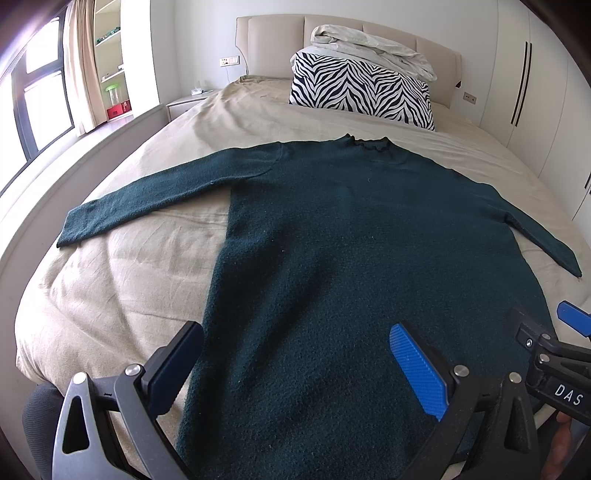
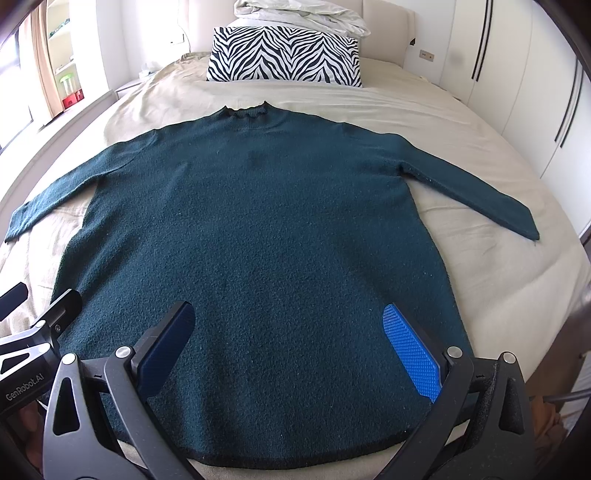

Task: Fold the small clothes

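Dark green sweater (image 2: 258,229) lies flat and spread out on the bed (image 2: 424,110), frilled collar (image 2: 245,110) at the far end toward the headboard, hem (image 2: 295,459) at the near edge. Both sleeves extend outward and slightly toward the near side: left sleeve (image 1: 147,199) reaches out over the beige sheet, right sleeve (image 2: 480,199) does the same on the other side. Fabric is smooth, no folds made.

Left claw (image 1: 295,369) hangs over the near left part of the sweater body, fingers wide apart, nothing between them; its left finger (image 1: 173,369) sits over the garment's left side edge, and the blue pad (image 1: 417,369) is over the knit. Right claw (image 2: 291,354) hangs over the near middle of the body just above the hem, also spread wide and empty. Contact with the cloth cannot be judged from either view.

Farther out: a zebra-print pillow (image 2: 284,55) stands at the far end of the bed, with a rumpled pale duvet (image 2: 303,14) piled behind it against the padded headboard (image 1: 273,40). White wardrobe doors (image 2: 517,74) line the right wall; a window with curtain (image 1: 79,66) is on the left.
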